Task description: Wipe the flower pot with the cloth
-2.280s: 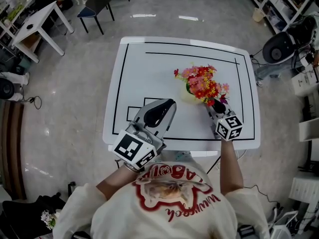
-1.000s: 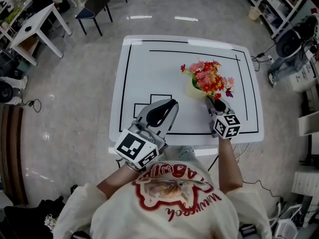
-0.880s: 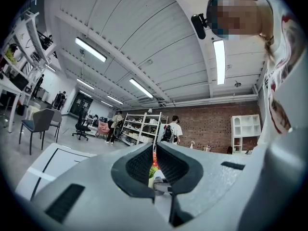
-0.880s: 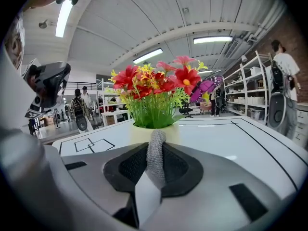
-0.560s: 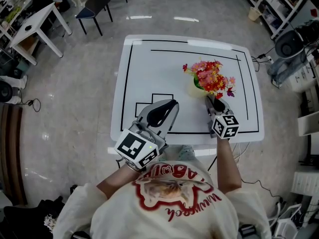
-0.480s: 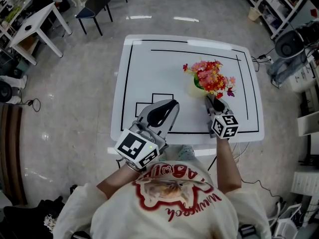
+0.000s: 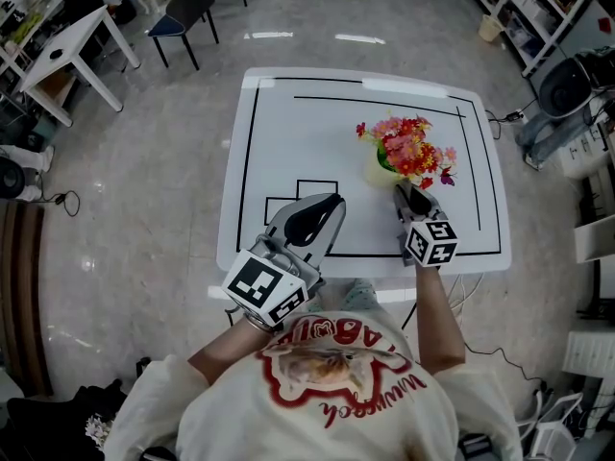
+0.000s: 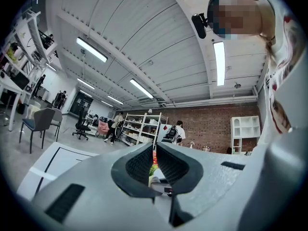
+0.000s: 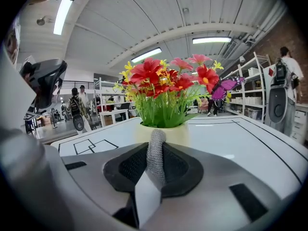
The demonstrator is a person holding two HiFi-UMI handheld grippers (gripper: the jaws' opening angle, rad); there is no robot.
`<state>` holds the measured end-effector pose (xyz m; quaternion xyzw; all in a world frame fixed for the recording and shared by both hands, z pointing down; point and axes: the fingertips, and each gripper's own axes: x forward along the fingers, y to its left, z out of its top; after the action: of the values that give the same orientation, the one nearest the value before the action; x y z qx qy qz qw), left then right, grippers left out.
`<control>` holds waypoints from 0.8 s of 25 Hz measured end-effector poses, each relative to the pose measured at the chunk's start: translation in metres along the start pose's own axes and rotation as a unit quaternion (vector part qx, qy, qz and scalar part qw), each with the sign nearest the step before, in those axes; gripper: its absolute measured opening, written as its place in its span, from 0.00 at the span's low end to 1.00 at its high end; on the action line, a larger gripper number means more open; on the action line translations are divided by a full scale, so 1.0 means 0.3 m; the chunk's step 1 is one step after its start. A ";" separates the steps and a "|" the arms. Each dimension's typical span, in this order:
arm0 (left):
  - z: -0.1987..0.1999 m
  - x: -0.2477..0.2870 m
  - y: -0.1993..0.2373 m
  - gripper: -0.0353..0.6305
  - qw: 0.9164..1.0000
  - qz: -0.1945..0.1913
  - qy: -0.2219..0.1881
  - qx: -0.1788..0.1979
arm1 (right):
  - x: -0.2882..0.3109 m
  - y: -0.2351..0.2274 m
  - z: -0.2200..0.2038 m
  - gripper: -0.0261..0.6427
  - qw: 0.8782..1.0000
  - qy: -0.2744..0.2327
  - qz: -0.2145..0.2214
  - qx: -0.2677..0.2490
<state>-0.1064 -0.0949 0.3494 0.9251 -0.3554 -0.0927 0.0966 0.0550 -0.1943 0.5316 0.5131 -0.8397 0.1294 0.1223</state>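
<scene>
I stand at one white table [image 7: 307, 128] on a glossy grey floor. The table carries a large black outline and a smaller black box outline [image 7: 293, 198] at its near left. At the upper left of the head view are one white side table [image 7: 67, 41] and one dark chair [image 7: 184, 8].

There is one flower pot [image 7: 378, 171], pale yellow, right of the table's centre. It holds one bunch of red, pink and yellow flowers [image 7: 408, 147] and one purple butterfly [image 9: 225, 86] at the bunch's right edge.

I hold two grippers, each with one marker cube. My left gripper [image 7: 312, 214] sits at lower centre of the head view over the table's near edge, well apart from the pot. In the left gripper view its jaws are pressed together with nothing between them [image 8: 155, 163], and only a sliver of the flowers shows through the slit.

My right gripper [image 7: 404, 195] is just below the pot in the head view. Its jaws are clamped on one grey knitted cloth [image 9: 155, 155], which stands up in a rolled tongue at the middle of the right gripper view. The tip of the cloth overlaps the pot's wall [image 9: 175, 134]. I cannot tell whether it touches.
</scene>
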 end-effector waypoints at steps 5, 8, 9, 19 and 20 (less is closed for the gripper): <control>-0.004 -0.008 0.002 0.06 1.000 0.000 0.001 -0.002 | 0.012 0.018 0.002 0.15 1.000 0.000 0.003 -0.001; -0.001 -0.013 0.001 0.06 1.000 0.001 0.002 -0.002 | 0.016 0.031 0.006 0.15 1.000 0.000 0.006 -0.002; 0.000 -0.015 0.001 0.06 1.000 0.001 0.003 -0.002 | 0.017 0.036 0.007 0.15 1.000 0.000 0.007 -0.003; -0.005 -0.029 0.005 0.06 1.000 0.003 0.005 -0.002 | 0.038 0.087 0.022 0.15 1.000 -0.003 0.028 -0.008; -0.005 -0.029 0.003 0.06 1.000 0.003 0.005 -0.002 | 0.039 0.093 0.024 0.15 0.999 -0.004 0.030 -0.008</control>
<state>-0.1130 -0.0897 0.3520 0.9242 -0.3575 -0.0884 0.1007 0.0243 -0.1942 0.5261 0.4869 -0.8563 0.1243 0.1190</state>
